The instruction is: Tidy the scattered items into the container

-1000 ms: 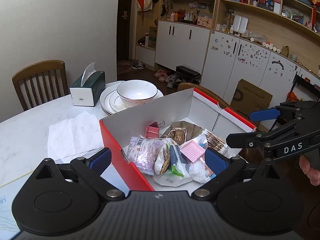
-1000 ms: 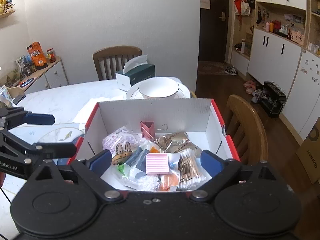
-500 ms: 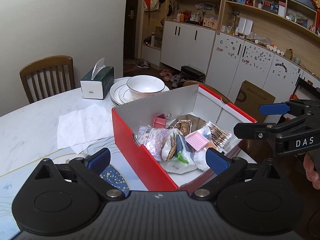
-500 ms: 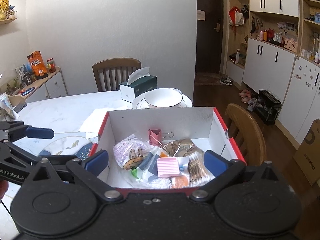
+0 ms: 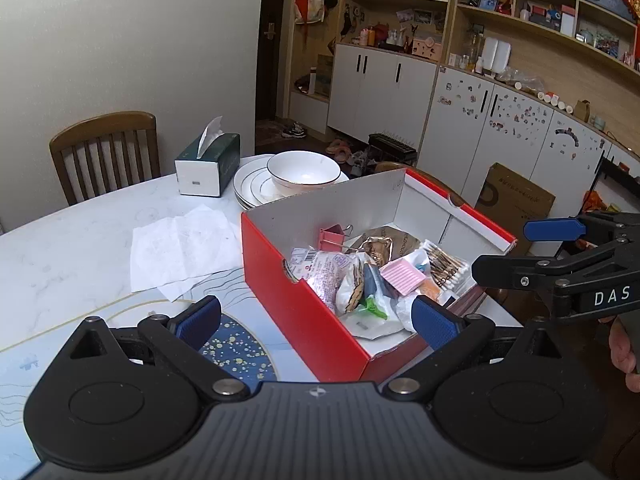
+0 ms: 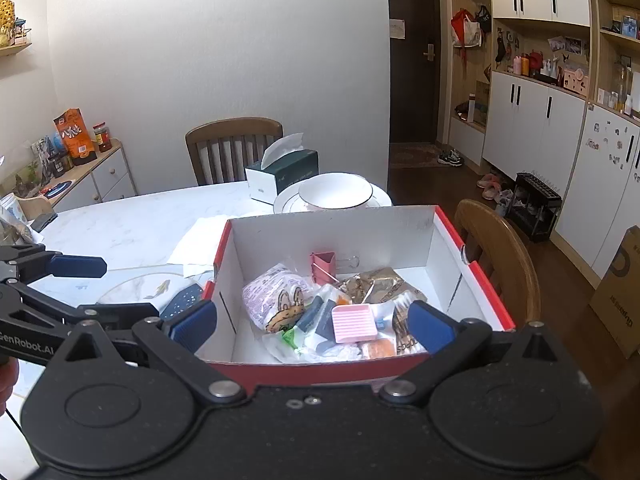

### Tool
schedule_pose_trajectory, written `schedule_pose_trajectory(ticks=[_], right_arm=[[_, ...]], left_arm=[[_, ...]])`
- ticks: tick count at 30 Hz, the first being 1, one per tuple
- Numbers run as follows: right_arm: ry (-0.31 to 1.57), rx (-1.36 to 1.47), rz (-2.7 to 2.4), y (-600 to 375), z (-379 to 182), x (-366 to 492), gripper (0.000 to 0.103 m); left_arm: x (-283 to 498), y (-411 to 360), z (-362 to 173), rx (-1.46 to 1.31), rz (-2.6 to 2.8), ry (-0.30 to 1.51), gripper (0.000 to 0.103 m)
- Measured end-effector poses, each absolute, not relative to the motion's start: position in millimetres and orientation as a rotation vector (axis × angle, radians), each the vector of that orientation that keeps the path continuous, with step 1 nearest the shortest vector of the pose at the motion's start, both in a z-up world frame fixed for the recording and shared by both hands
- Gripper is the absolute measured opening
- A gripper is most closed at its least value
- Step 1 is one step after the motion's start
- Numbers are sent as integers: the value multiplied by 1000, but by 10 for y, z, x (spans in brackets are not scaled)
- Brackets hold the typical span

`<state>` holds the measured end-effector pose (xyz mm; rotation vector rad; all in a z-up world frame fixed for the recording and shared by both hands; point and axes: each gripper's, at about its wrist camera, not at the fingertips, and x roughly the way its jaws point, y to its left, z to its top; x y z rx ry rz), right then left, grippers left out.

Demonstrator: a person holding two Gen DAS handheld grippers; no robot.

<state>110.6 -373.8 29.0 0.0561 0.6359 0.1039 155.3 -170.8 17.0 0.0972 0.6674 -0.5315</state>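
Observation:
A red cardboard box (image 5: 304,312) with a white inside stands at the table's edge; it also shows in the right wrist view (image 6: 472,276). In it lie a pink binder clip (image 5: 332,236), snack packets (image 6: 272,296), a pink ridged square (image 6: 354,322), cotton swabs (image 5: 444,264) and a brown packet (image 6: 380,280). My left gripper (image 5: 316,322) is open and empty, above the box's near left wall. My right gripper (image 6: 312,324) is open and empty, above the box's near wall. The right gripper also shows in the left wrist view (image 5: 516,252), and the left gripper in the right wrist view (image 6: 88,284).
White tissues (image 5: 180,248) lie on the marble table (image 5: 72,240) left of the box. A green tissue box (image 5: 208,164) and a bowl on stacked plates (image 5: 300,172) stand behind. Wooden chairs (image 6: 500,264) sit at the far and right sides. A side cabinet (image 6: 80,176) stands by the wall.
Both grippers have drawn back and up from the box, still open and empty. The box and its contents look smaller and farther off in both views.

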Motion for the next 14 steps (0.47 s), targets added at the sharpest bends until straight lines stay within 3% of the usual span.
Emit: schedule_pose_trajectory(ticks=[14], right_arm=[[654,52,101,-3561,260,1108,102]], left_arm=[[1518,-1582,166,112,-528,652,102]])
